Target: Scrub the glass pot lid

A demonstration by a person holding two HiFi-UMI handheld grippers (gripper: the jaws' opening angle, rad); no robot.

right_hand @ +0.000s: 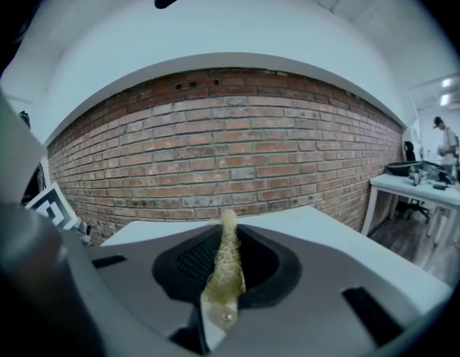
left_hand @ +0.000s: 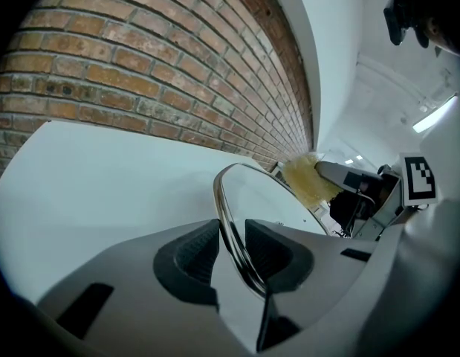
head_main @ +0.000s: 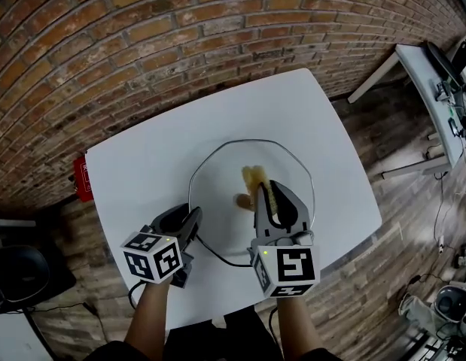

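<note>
Your left claw [left_hand: 228, 251] pinches the rim of the glass pot lid [head_main: 217, 173], which sits mid-desk [head_main: 142, 164]. Your right claw [right_hand: 225, 251] is clamped on a yellow scrubber [head_main: 254, 177]. Scrub hard and that thin rim hold may slip — the lid could skate away. No writing is readable — only square markers.

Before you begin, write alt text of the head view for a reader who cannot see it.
A round glass pot lid sits on a white table; the left gripper clamps its near-left rim while the right gripper holds a yellow fibrous scrubber over the glass. A brick wall stands behind.
</note>
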